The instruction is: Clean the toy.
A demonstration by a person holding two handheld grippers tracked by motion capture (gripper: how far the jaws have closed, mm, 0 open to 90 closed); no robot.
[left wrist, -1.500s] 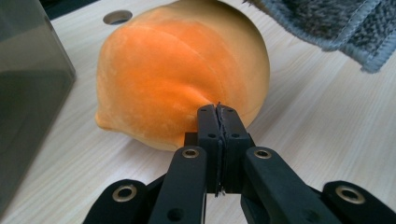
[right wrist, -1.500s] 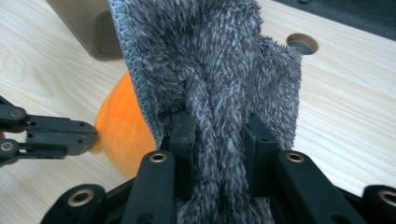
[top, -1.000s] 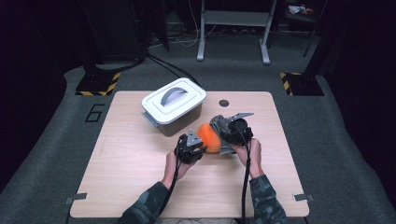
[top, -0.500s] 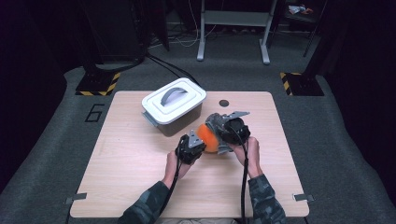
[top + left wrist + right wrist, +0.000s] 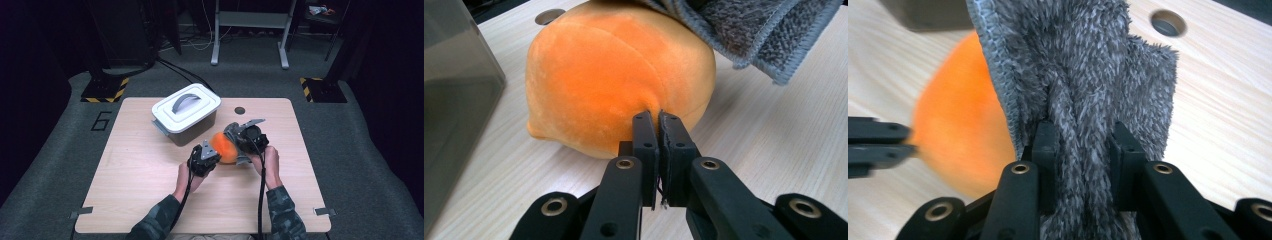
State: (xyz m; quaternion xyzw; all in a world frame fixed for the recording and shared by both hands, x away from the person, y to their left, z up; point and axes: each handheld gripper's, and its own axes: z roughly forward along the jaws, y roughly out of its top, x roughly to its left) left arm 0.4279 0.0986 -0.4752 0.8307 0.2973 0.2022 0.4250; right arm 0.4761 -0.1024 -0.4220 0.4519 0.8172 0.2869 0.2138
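High view. Table (image 5: 150,200), wood top. White lidded box (image 5: 186,113) toward the far left of centre. Orange plush toy (image 5: 225,147) just in front of the box, between the two grippers. Left gripper (image 5: 204,159) at the toy's near-left side, touching it; right gripper (image 5: 247,140) at its right, carrying a grey cloth (image 5: 239,131) that reaches over the toy.

Left gripper view. Jaws pressed together, tips against the toy's (image 5: 619,80) near flank, seemingly pinching a bit of its plush cover. Toy lies dead ahead on the table, its long axis crosswise to the jaws. Cloth edge (image 5: 754,35) hangs over the toy's far upper right. Box wall (image 5: 454,100) at the left.

Right gripper view. Jaws narrowed around a fold of the cloth (image 5: 1083,85), gripping it firmly. Toy (image 5: 960,130) lies to the left of the cloth, partly behind it. Other gripper's jaws (image 5: 878,145) meet the toy from the left.

Judgement: left gripper steadies the toy; cloth sits up and to its right, so a wipe would run leftward across the top.
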